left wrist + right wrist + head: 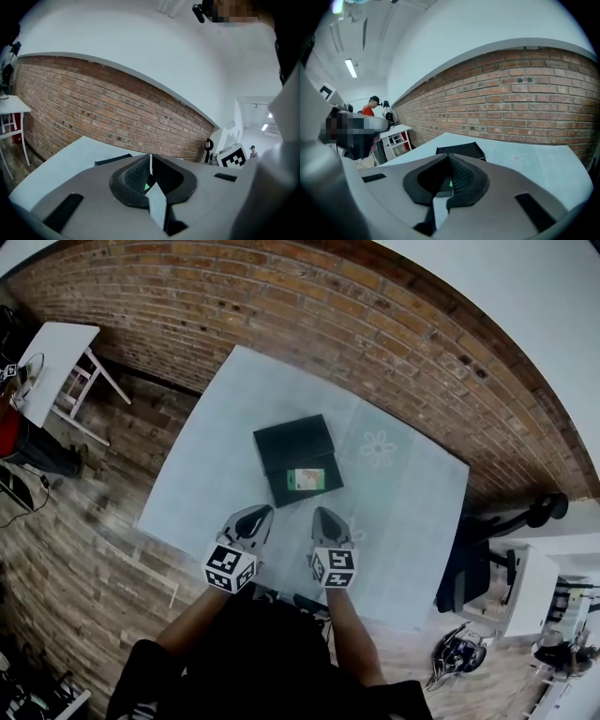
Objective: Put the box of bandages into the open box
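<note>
An open black box [298, 460] lies in the middle of the pale table [225, 446], its lid folded back toward the brick wall. The green and white box of bandages [306, 480] lies inside its near half. Both grippers hover at the table's near side, apart from the box. My left gripper [260, 513] is shut with nothing in it, and so is my right gripper [322, 514]. In the left gripper view the jaws [150, 159] meet, with the black box [112, 160] behind them. The right gripper [449, 157] is likewise closed in front of the black box [461, 150].
A flower print [379, 448] marks the cloth right of the box. A white folding table [52, 362] stands at the far left, a black chair [473, 563] and white desk [534, 592] at the right. A person in red [369, 107] stands far off.
</note>
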Action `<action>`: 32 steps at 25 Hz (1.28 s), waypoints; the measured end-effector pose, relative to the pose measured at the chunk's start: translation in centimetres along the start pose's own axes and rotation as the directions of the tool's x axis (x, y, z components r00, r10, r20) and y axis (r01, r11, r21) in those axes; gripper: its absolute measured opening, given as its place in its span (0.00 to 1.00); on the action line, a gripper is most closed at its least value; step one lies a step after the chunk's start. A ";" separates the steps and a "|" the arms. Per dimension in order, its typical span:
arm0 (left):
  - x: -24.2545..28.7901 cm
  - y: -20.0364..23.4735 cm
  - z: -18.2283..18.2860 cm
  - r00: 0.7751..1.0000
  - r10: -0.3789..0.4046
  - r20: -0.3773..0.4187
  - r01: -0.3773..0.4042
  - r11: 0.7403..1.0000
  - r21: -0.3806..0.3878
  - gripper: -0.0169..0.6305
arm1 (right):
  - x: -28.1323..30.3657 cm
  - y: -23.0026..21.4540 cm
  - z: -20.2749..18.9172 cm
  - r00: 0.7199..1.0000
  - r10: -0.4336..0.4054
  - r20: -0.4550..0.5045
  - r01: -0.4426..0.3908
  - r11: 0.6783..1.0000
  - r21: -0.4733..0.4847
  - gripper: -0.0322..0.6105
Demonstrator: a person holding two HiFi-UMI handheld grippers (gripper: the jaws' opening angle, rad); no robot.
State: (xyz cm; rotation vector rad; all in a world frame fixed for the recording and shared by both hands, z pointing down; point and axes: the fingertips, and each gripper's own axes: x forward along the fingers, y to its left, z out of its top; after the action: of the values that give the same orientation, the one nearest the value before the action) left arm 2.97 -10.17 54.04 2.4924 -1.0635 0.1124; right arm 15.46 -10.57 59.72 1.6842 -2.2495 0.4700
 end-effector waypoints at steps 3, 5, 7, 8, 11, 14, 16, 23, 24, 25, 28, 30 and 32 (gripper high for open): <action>-0.6 -0.9 0.6 1.000 0.004 0.018 -0.004 1.000 0.000 0.09 | -1.9 0.0 0.9 0.999 -0.014 0.036 0.014 1.000 0.018 0.09; -1.0 -1.3 0.9 1.000 0.005 0.027 -0.006 1.000 0.005 0.09 | -3.1 0.4 1.5 0.998 -0.018 0.060 0.017 1.000 0.019 0.09; -1.3 -1.7 1.2 0.999 0.007 0.034 -0.008 1.000 0.013 0.09 | -4.2 0.8 2.0 0.996 -0.022 0.082 0.020 1.000 0.022 0.09; -1.4 -1.9 1.4 0.999 0.008 0.038 -0.009 1.000 0.016 0.09 | -4.7 0.9 2.2 0.995 -0.025 0.093 0.022 0.999 0.028 0.09; -1.9 -2.6 1.6 0.998 0.009 0.054 -0.011 1.000 0.025 0.09 | -6.4 1.4 2.5 0.992 -0.032 0.122 0.026 0.999 0.048 0.09; -2.3 -3.1 1.4 0.999 0.011 0.053 -0.013 0.999 0.032 0.09 | -7.7 1.9 2.5 0.990 -0.031 0.138 0.023 0.998 0.057 0.09; -2.5 -3.3 1.1 0.999 0.012 0.048 -0.014 0.999 0.034 0.09 | -8.4 2.2 2.3 0.990 -0.027 0.141 0.018 0.998 0.059 0.09; -2.6 -4.3 0.8 0.999 0.009 0.049 -0.011 0.999 0.046 0.09 | -9.3 2.3 2.3 0.989 -0.024 0.143 0.018 0.999 0.044 0.09; -2.6 -4.5 0.8 0.999 0.009 0.051 -0.012 0.999 0.048 0.09 | -9.4 2.3 2.4 0.989 -0.024 0.144 0.018 0.999 0.042 0.09; -2.7 -4.6 0.8 0.999 0.010 0.053 -0.012 0.999 0.049 0.09 | -9.6 2.2 2.5 0.989 -0.024 0.147 0.019 0.999 0.039 0.09; -2.7 -4.8 0.8 0.998 0.009 0.057 -0.012 0.999 0.052 0.09 | -9.8 2.2 2.8 0.987 -0.029 0.155 0.024 0.999 0.034 0.09; -2.7 -4.8 0.8 0.998 0.008 0.059 -0.012 0.999 0.053 0.09 | -9.9 2.1 3.0 0.987 -0.031 0.159 0.026 0.999 0.033 0.09; -2.7 -4.9 0.9 0.998 0.009 0.059 -0.012 0.999 0.053 0.09 | -10.0 2.0 3.2 0.986 -0.032 0.161 0.027 0.999 0.035 0.09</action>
State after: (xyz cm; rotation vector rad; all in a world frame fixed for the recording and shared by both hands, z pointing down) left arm 4.44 -5.77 50.86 2.5522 -1.1115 0.0714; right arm 16.16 -2.71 52.50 1.8294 -2.3371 0.3771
